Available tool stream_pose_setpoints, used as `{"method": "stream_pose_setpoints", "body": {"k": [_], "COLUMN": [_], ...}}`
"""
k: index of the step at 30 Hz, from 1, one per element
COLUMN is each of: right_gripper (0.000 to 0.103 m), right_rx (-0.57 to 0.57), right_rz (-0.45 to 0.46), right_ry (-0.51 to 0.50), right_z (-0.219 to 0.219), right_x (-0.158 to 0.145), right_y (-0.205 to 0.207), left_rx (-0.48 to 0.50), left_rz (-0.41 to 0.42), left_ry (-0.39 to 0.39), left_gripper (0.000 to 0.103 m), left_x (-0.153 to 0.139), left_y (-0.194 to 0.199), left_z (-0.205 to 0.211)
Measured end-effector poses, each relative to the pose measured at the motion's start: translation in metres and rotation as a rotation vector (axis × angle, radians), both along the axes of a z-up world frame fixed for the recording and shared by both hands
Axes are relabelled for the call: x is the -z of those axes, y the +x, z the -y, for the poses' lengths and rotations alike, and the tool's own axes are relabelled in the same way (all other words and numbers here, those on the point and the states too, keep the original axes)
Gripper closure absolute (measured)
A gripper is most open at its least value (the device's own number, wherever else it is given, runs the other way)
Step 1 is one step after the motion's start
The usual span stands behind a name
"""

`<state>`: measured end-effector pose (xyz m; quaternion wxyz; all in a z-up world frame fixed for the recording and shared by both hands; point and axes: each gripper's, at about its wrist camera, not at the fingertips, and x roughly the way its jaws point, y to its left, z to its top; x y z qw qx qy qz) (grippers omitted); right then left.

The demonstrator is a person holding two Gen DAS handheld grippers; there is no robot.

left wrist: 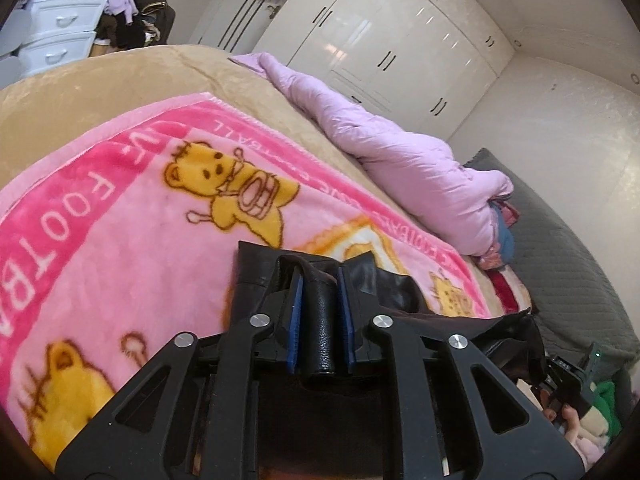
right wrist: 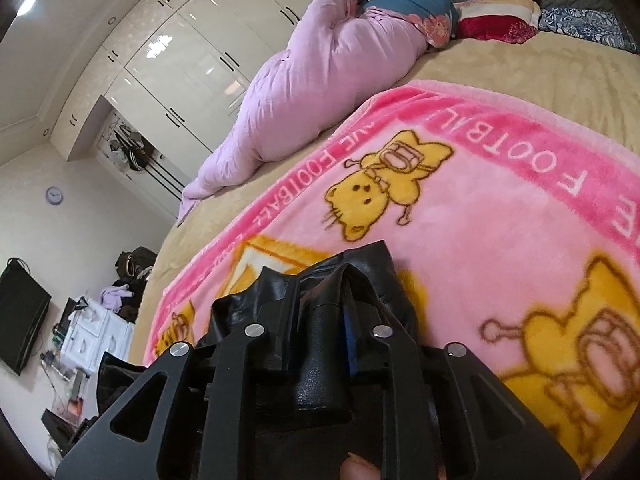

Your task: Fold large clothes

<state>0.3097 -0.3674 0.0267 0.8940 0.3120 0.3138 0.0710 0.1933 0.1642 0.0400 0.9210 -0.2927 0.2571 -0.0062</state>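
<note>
Now black leather garment (left wrist: 324, 320) pinched between both claws, above pink blanket (left wrist: 132, 240).

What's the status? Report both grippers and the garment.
Left hand-held gripper shut on black garment. Right hand-held gripper shut on it too. Garment over pink blanket. Nothing in the way.

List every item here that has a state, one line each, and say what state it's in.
Left gripper: closed on a fold of black leather garment.
Right gripper: gripping the same garment.
Pink blanket: spread flat on the bed.
Lilac quilt: bunched up.
Wardrobe doors: shut.
</note>
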Motion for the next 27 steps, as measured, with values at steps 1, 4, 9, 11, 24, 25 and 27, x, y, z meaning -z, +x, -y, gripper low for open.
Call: {"method": "stream_pose_setpoints", "body": {"k": [1, 4, 9, 11, 24, 25, 27], "right_gripper": [0.067, 0.055, 0.048, 0.047, 0.043, 0.043, 0.043], "right_rx": [0.011, 0.018, 0.024, 0.014, -0.145, -0.152, -0.151], "right_rz": [0.007, 0.031, 0.034, 0.027, 0.007, 0.006, -0.001], "right_ry": [-0.028, -0.093, -0.136, -0.187, -0.512, -0.506, -0.509], "right_z": [0.0, 0.004, 0.015, 0.012, -0.04, -0.04, -0.04], "right_x": [0.002, 0.006, 0.014, 0.016, 0.027, 0.028, 0.029], "right_y": [-0.001, -0.004, -0.012, -0.012, 0.0, 0.002, 0.007], "left_rx": [-0.01, -0.045, -0.065, -0.073, 0.062, 0.068, 0.093], "left_rz": [0.004, 0.018, 0.021, 0.022, -0.16, -0.172, -0.196], "left_ry": [0.003, 0.009, 0.031, 0.087, 0.377, 0.396, 0.411], "left_gripper": [0.09, 0.088, 0.077, 0.072, 0.052, 0.052, 0.052], "left_x": [0.002, 0.008, 0.012, 0.01, 0.03, 0.031, 0.037], "left_y": [0.001, -0.002, -0.01, -0.015, 0.046, 0.051, 0.061], "left_z": [0.0, -0.001, 0.0, 0.003, 0.021, 0.023, 0.027]}}
